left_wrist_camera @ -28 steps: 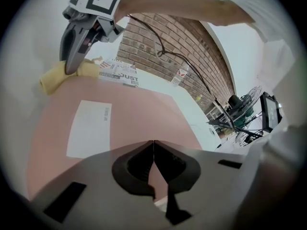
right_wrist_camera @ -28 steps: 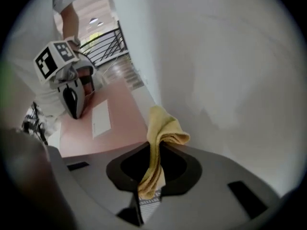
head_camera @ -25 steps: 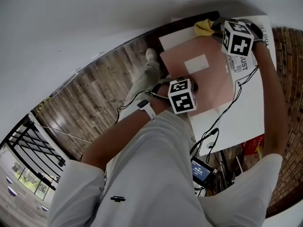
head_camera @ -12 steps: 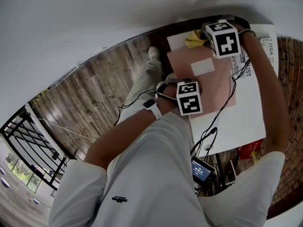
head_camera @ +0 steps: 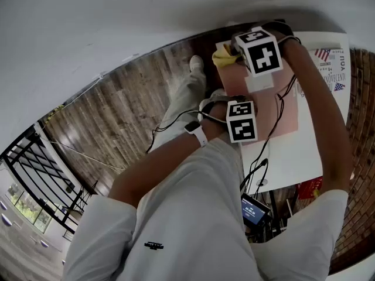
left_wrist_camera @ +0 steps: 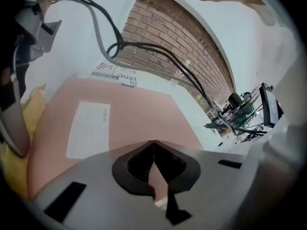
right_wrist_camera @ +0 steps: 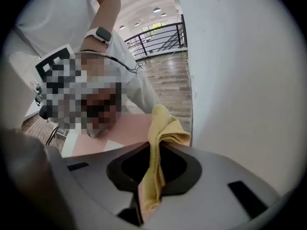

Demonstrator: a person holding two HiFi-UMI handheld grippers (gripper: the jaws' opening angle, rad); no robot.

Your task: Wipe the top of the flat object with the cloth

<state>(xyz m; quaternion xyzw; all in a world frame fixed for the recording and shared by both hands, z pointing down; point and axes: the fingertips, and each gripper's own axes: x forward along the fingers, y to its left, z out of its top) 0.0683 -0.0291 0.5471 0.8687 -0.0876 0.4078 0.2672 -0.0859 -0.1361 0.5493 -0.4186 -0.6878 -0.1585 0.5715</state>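
Head view: white tabletop fills the 1 to 3 o'clock part of the frame. On it lies the flat object, a pale pink sheet with a white label toward its 12 o'clock end. Left claw sits over the sheet's 7 o'clock edge. Its jaws are pressed together with nothing between the tips, and pink surface shows beyond them. Right claw is at the sheet's 11 o'clock corner, its jaws clamped on the cloth. The cloth is yellow and folded, a bunch standing out past the tips and a tail hanging back between the jaws. In the left gripper view the cloth lies at 9 o'clock against the pink edge; whether it presses on the top I cannot tell. A printed sheet lies on the tabletop at 2 o'clock of the flat object, just beside it. Black cables loop across the tabletop and over the pink surface. A brick wall runs along the tabletop's 3 o'clock side. At 5 o'clock, off the tabletop's edge, is a small device with a lit screen. The floor is dark wood planks, from 9 to 11 o'clock of the frame. A black metal railing stands at 8 o'clock with glazing behind it. A plain white wall spans the top, meeting the floor and the tabletop's 12 o'clock end.
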